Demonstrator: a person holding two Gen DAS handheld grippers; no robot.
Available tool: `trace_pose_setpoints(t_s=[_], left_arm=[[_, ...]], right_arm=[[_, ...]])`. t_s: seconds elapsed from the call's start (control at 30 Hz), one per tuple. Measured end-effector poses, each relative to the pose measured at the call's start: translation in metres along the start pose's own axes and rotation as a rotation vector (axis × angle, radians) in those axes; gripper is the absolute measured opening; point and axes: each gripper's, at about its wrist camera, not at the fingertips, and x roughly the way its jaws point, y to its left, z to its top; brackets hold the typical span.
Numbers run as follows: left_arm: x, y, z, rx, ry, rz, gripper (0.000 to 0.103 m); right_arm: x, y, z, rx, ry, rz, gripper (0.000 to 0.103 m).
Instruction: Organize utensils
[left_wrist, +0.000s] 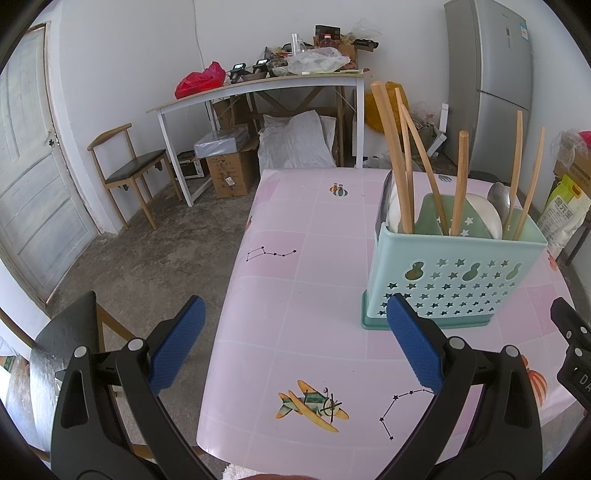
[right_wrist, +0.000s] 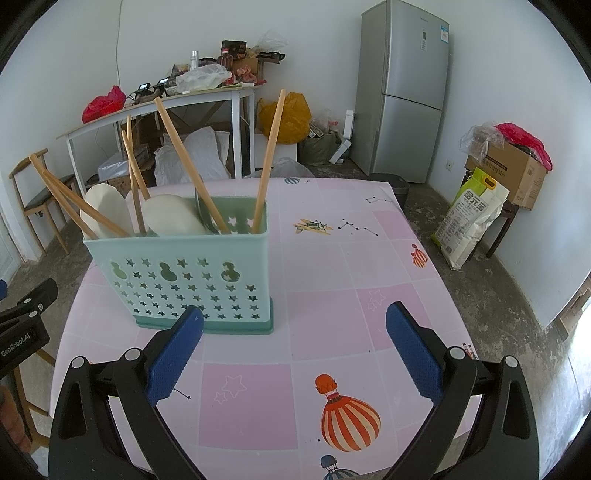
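Nearest the lens: blue-padded fingers of the left gripper (left_wrist: 295, 347) spread wide and empty, low over the near left edge of the counter (left_wrist: 314, 258), the left pad hanging past the edge above the floor. Same on the other side: right gripper (right_wrist: 295, 350) with fingers spread, holding nothing, over the pink cloth. Farther back, a mint-green holder (right_wrist: 184, 277) upright on the counter, just beyond the right gripper's left finger; packed with wooden chopsticks (right_wrist: 192, 162) leaning at odd angles, white spoons (right_wrist: 170, 216) and a metal spoon (left_wrist: 498, 197). No loose utensil visible on the cloth, so sorting looks done or nearly so. Main risk, judging from here: tall, top-heavy holder with splayed sticks, easy to tip or slide if a finger clips a stick or nudges the wall while reaching in; crossed chopsticks also likely to snag and drag a neighbour out.
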Motion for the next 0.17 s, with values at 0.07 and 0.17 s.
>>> trace_pose_setpoints(t_s=[0.07,0.17], left_arm=[[0.0008,-0.0021,-0.0037,0.003,0.000,-0.003,0.095],[-0.0001,-0.0031,-0.0068,0.008,-0.005,-0.005,0.095]], right_arm=[[-0.0001,0.0000,0.0000,0.001,-0.001,0.000,0.096],[0.0000,0.0001,0.0000,0.000,0.000,0.000,0.096]])
